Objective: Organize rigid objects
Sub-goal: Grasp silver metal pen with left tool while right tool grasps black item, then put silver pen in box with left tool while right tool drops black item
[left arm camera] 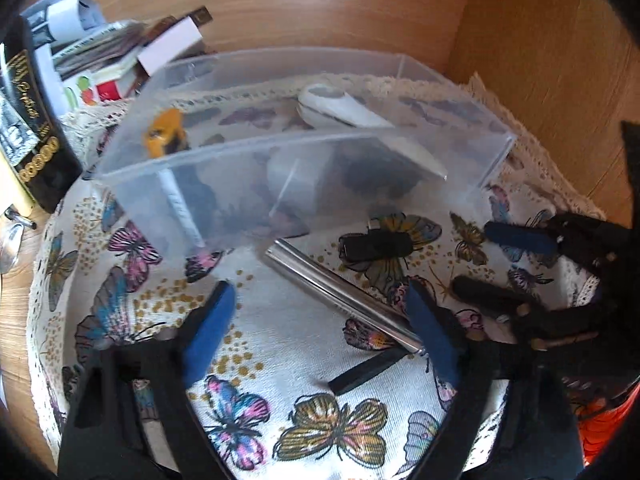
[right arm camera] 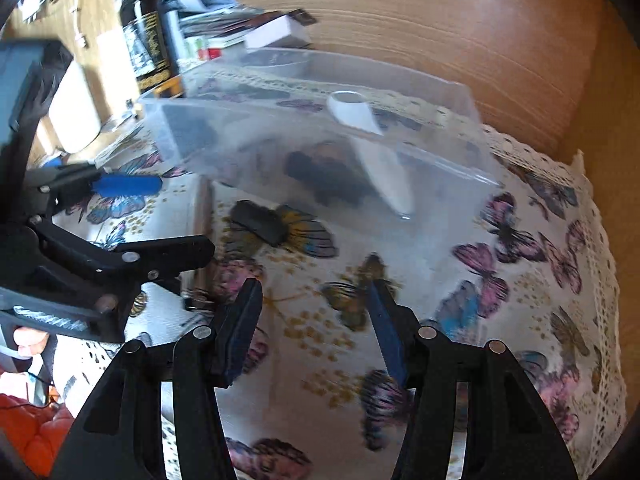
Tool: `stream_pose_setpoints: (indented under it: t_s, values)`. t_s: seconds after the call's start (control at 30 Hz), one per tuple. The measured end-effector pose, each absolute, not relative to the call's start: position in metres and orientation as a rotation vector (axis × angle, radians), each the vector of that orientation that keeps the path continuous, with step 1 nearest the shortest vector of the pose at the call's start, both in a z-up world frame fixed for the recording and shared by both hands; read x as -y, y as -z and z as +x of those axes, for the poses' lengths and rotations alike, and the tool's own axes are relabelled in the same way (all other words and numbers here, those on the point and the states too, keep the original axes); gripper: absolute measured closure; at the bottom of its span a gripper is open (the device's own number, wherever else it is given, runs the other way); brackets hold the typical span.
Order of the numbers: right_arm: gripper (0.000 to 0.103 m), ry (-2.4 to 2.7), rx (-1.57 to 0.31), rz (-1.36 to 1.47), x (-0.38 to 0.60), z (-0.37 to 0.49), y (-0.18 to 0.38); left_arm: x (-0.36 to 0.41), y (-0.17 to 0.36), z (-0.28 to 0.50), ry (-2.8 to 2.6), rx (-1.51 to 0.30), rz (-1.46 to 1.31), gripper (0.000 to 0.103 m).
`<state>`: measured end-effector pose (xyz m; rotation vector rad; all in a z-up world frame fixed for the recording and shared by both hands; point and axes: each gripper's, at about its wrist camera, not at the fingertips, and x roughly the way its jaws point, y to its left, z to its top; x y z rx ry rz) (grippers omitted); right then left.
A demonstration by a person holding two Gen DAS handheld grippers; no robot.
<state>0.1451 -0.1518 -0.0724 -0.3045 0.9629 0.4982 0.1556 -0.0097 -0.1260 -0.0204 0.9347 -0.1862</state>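
1. Jaws: left gripper [left arm camera: 320, 330] wide apart, pads off the silver tube [left arm camera: 340, 292]; right gripper [right arm camera: 312, 328] parted, nothing between.
2. Tube's long axis runs diagonally, near end at left gripper's right pad; left hand nearer.
3. Beyond, on butterfly cloth [left arm camera: 256, 364]: one black fob [left arm camera: 376, 246], one clear bin [left arm camera: 280, 152].

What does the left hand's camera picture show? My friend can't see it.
The open left gripper straddles a silver metal tube lying on a butterfly cloth. Behind it sits a clear plastic box, with a small black gadget beside.
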Motion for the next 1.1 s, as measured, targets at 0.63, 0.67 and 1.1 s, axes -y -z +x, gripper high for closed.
stream_pose_setpoints:
  t_s: [0.63, 0.67, 1.1]
  values:
    - [0.076, -0.581, -1.021, -0.356, 0.095, 0.177, 0.087, -0.020, 0.127, 0.119, 0.198, -0.916, 0.030, 0.088]
    - [0.083, -0.580, -1.010, -0.361, 0.094, 0.176, 0.087, -0.023, 0.126, 0.119, 0.196, -0.914, 0.025, 0.088]
    - [0.089, -0.541, -0.916, -0.338, 0.111, 0.144, 0.062, -0.019, 0.092, 0.099, 0.206, -0.801, 0.025, 0.088]
